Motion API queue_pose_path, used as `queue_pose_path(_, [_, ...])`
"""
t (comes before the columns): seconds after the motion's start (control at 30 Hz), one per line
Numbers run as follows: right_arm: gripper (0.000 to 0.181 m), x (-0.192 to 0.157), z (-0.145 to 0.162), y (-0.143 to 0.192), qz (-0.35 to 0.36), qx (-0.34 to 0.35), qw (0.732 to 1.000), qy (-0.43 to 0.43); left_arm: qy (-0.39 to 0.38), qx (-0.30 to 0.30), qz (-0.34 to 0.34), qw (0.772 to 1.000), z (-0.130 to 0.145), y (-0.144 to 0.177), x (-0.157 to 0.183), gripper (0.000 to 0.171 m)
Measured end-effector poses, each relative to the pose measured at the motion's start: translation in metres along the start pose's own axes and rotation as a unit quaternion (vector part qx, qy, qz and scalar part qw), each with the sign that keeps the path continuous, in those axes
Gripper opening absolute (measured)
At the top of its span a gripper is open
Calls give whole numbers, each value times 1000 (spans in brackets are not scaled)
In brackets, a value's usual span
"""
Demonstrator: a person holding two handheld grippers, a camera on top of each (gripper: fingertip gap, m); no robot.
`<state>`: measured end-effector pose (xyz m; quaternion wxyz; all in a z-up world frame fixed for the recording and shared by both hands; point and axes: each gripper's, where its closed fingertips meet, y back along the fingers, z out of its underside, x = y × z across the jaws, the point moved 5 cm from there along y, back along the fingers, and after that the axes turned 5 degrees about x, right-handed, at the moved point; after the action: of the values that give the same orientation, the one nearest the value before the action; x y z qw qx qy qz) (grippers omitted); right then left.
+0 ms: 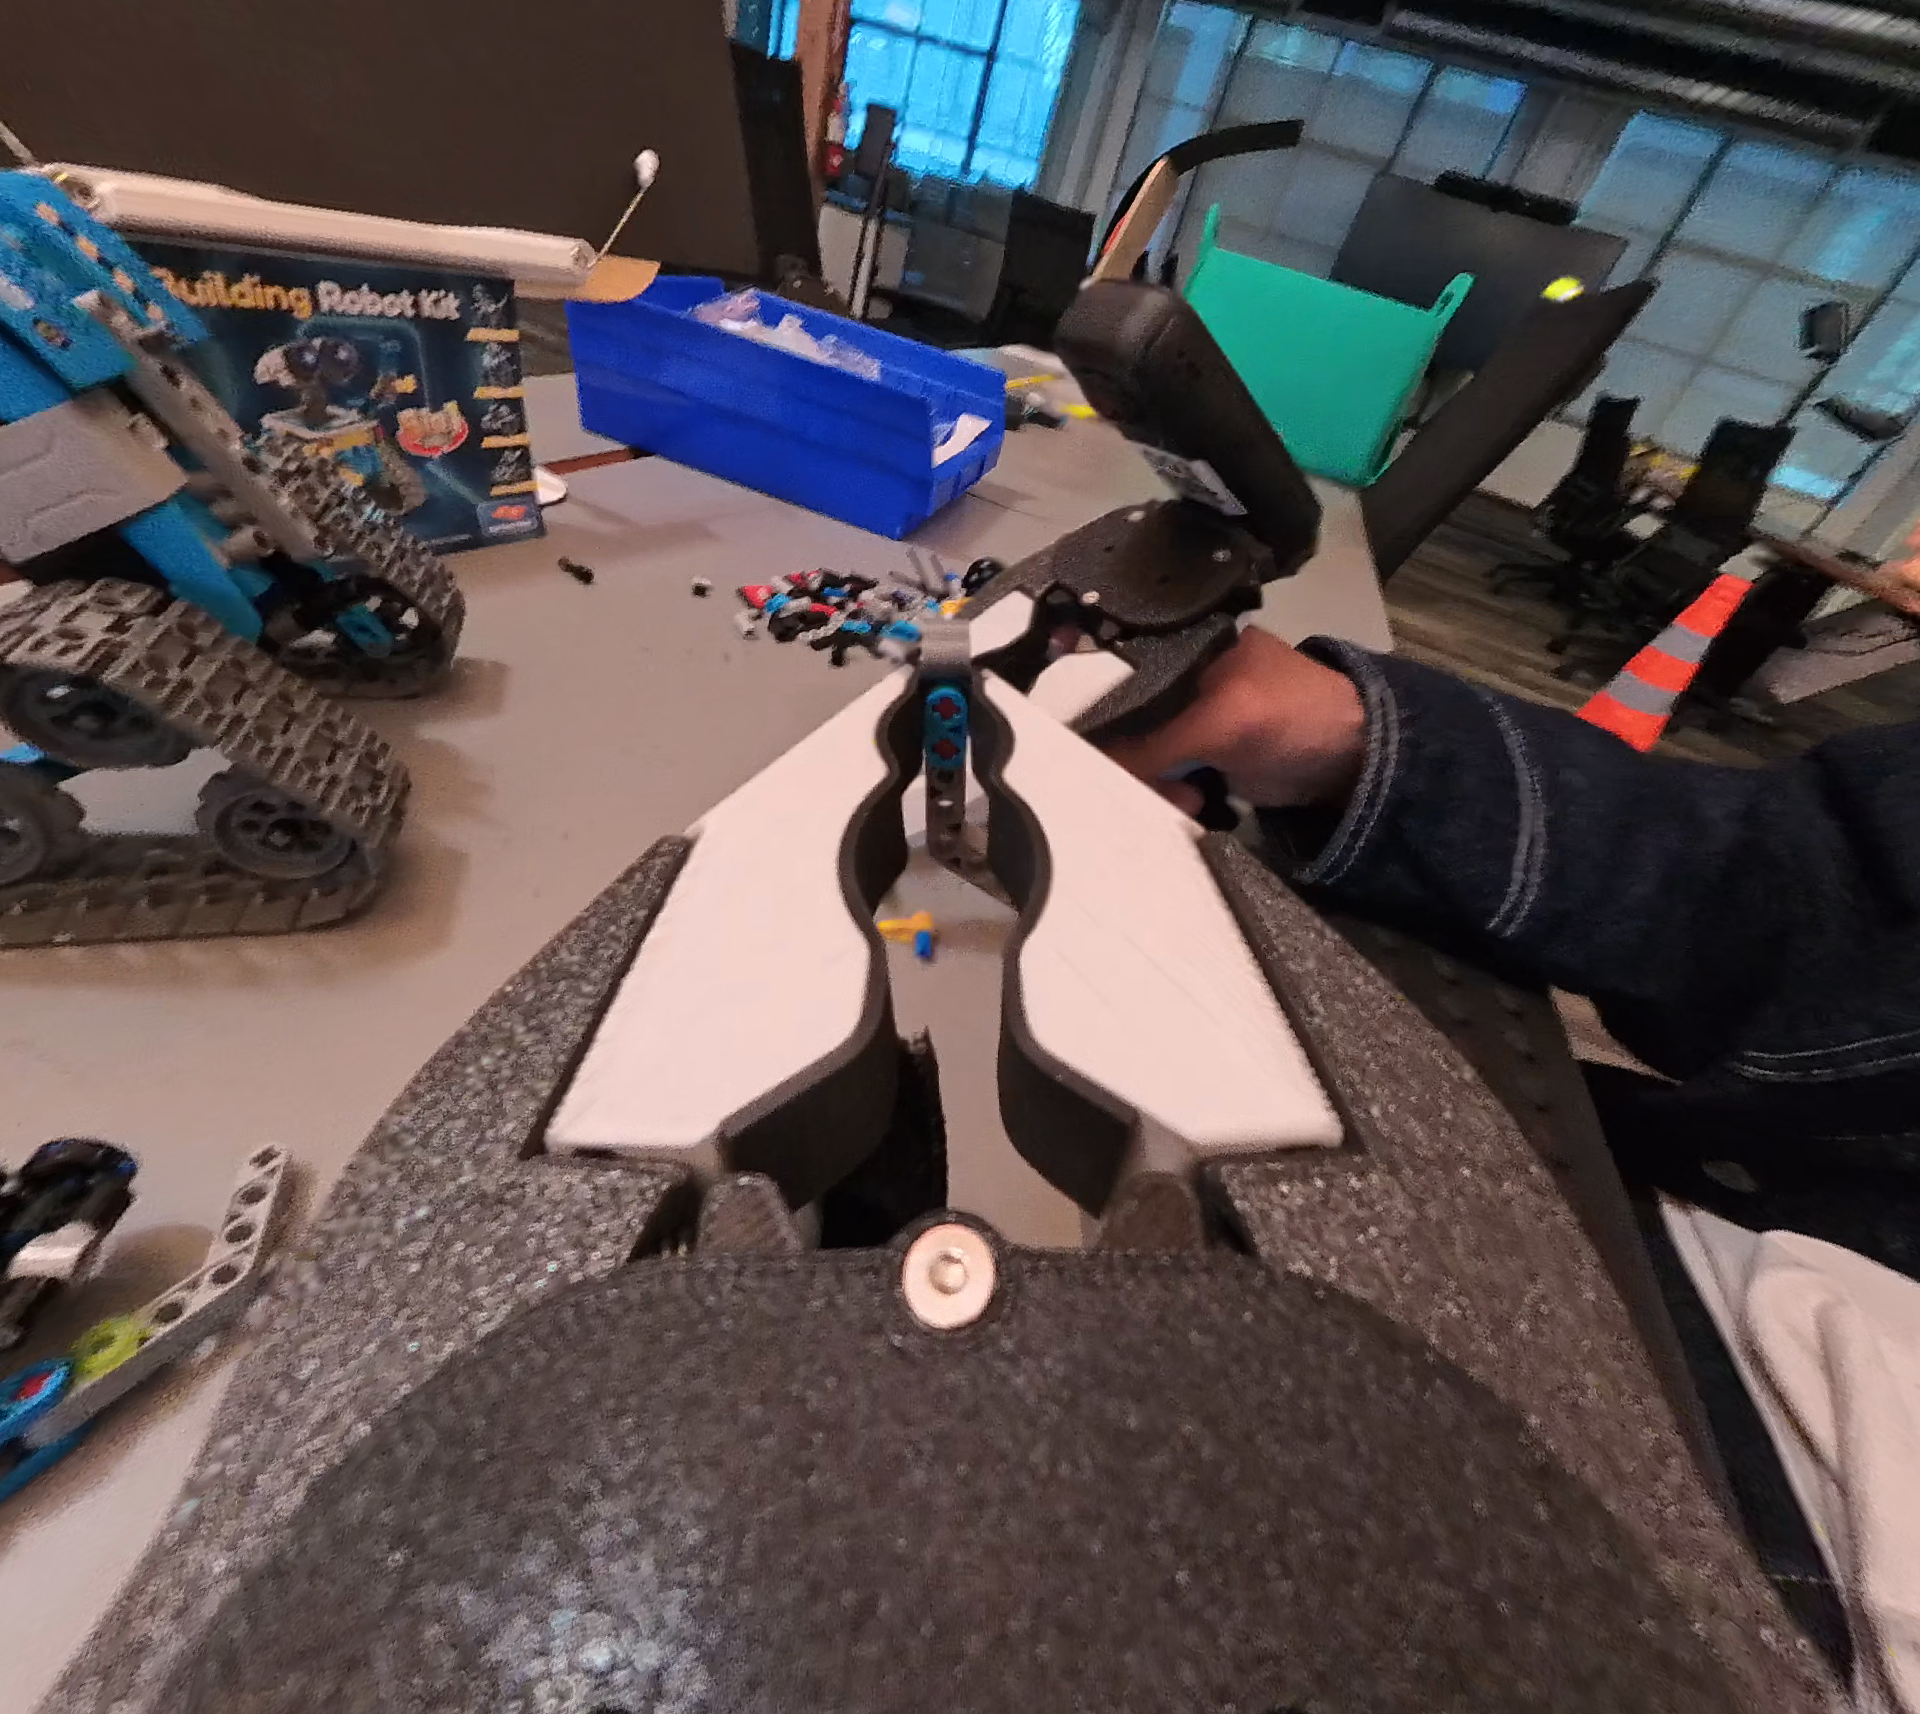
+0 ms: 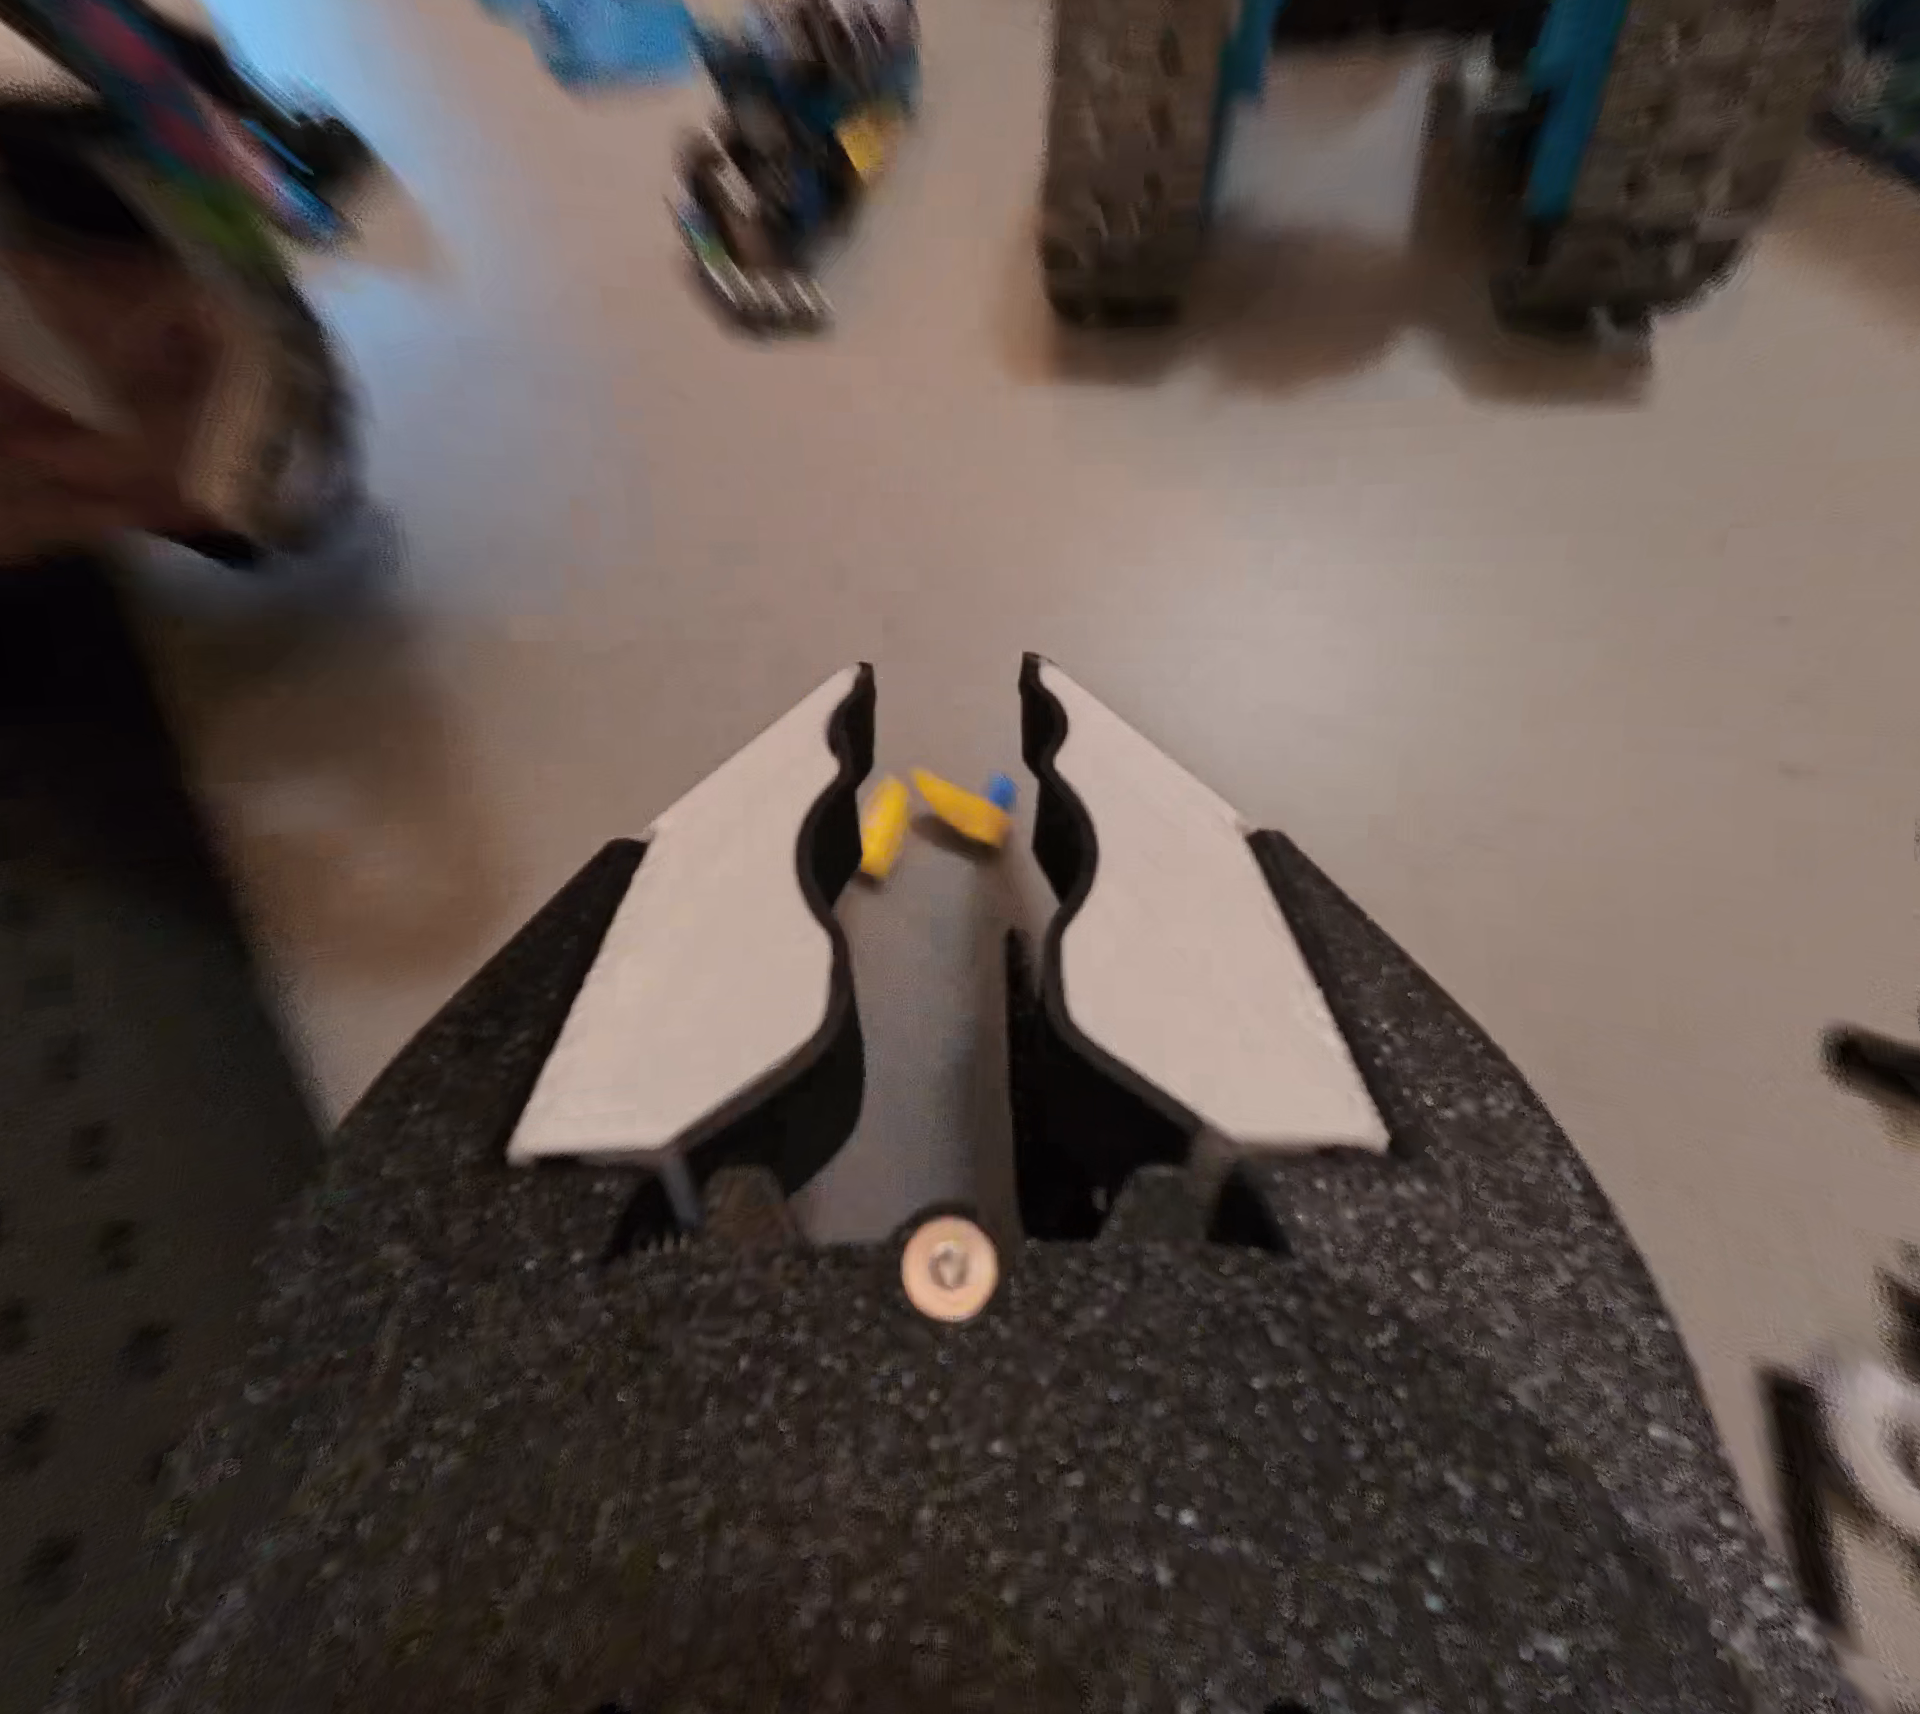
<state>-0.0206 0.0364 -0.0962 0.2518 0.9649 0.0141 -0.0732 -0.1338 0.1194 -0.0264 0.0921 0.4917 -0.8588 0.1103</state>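
Note:
My left gripper is shut on a grey perforated beam with a blue connector and red pins at its top, and holds it upright above the grey table. Small yellow pieces lie on the table below it. My right gripper is open and empty, low over the same yellow pieces, which lie between its fingers with a small blue bit. Its black body, held by a hand in a denim sleeve, shows in the left wrist view just right of the beam.
A blue and grey tracked robot stands at the left and also shows blurred in the right wrist view. Behind are a kit box, a blue bin, a green bin and a pile of loose parts. A small assembly lies near left. Some 12 cm of space lies between my two pairs of fingers.

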Motion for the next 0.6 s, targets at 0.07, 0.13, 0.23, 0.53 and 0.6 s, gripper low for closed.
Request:
queue_pose_path(0.07, [26, -15, -27, 14, -95, 110, 988, -56, 65, 33, 42, 996, -6, 3, 2, 6])
queue_pose_path(0.13, [27, -38, -47, 29, -228, 191, 947, -123, 182, 94, 99, 974, -16, 9, -3, 6])
queue_pose_path(0.23, [42, -66, -58, 25, -345, 200, 895, -198, 283, 148, 142, 937, -23, 16, -12, 6])
queue_pose_path(0.53, [5, -82, -55, 10, -372, 165, 891, -200, 261, 101, 125, 952, -13, 4, -5, 32])
queue_pose_path(0.6, [5, -78, -52, 7, -370, 159, 887, -225, 274, 132, 117, 945, -19, 11, -13, 38])
